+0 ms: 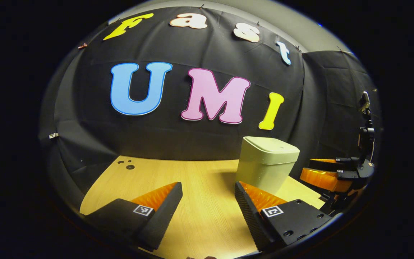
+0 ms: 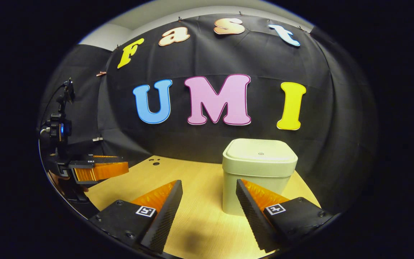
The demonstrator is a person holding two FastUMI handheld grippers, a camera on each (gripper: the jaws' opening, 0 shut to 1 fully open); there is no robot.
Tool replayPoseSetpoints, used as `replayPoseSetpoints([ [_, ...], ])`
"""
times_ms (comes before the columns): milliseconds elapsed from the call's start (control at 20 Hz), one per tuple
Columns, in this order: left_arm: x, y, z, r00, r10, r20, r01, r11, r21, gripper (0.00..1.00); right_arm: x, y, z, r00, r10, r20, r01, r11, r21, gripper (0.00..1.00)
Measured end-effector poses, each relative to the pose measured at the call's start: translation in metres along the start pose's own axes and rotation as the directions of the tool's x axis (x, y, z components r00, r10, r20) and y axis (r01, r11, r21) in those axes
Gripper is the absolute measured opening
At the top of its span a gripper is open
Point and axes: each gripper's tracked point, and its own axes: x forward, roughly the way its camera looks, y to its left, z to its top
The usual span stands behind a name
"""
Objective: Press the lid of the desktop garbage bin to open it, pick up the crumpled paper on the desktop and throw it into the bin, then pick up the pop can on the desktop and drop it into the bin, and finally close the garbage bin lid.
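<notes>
A pale green garbage bin stands on the wooden desktop with its lid down. In the left gripper view it is ahead and to the right of my left gripper, which is open with nothing between its fingers. In the right gripper view the garbage bin stands close ahead, just beyond the right finger of my right gripper. That gripper is open and holds nothing. Each gripper hangs a little above the desk.
The right gripper shows at the far right of the left gripper view, beside the bin. The left gripper shows at the left edge of the right gripper view. Small dark holes mark the desk's far left part. Black cloth walls close the back and sides.
</notes>
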Motion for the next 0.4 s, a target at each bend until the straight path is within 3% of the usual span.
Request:
replayPoseSetpoints([
  [400, 0.003, -0.007, 0.003, 1.0, -0.009, -0.001, 0.009, 1.0, 0.016, 0.95, 0.001, -0.008, -0.013, 0.999, -0.011, -0.038, 0.013, 0.999, 0.042, 0.95],
])
